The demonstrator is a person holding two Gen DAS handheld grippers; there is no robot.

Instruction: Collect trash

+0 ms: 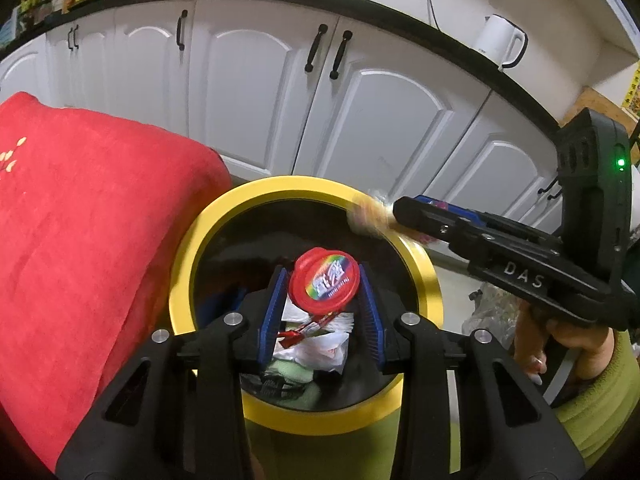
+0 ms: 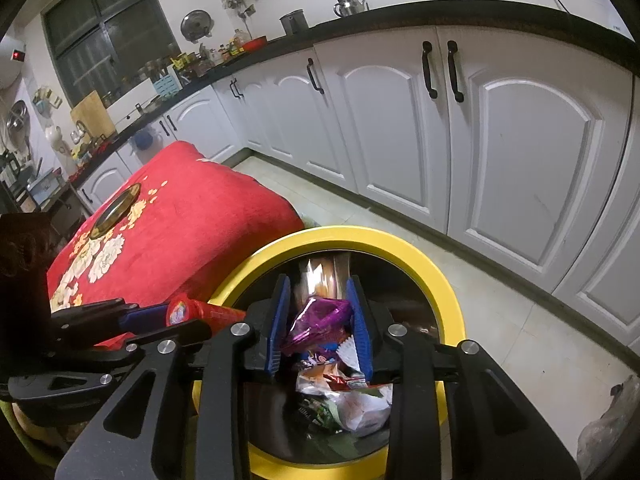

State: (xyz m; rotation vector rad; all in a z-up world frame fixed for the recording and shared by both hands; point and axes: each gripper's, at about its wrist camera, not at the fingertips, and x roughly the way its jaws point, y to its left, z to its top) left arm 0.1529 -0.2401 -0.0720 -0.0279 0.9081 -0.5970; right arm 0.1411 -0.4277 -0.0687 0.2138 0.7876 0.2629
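Note:
A round bin with a yellow rim (image 1: 208,224) stands below both grippers, with wrappers and paper trash (image 1: 316,344) inside. In the left wrist view my left gripper (image 1: 322,268) hangs over the bin's mouth, and its blue pads touch a red candy tub (image 1: 324,282) with a rainbow lid. My right gripper (image 1: 400,210) reaches over the far right rim with a blurred wrapper (image 1: 368,216) at its tip. In the right wrist view that gripper (image 2: 318,280) has a crumpled purple wrapper (image 2: 320,318) between its pads, and a blurred orange-white piece (image 2: 320,276) lies just past them. My left gripper (image 2: 176,320) shows there with the tub (image 2: 212,312).
A table under a red flowered cloth (image 2: 180,208) stands close on the bin's left, with a golden plate (image 2: 116,212) on it. White cabinets (image 2: 520,140) run behind, and a white kettle (image 1: 498,40) sits on the counter. A clear plastic bag (image 2: 612,432) lies on the tiled floor at right.

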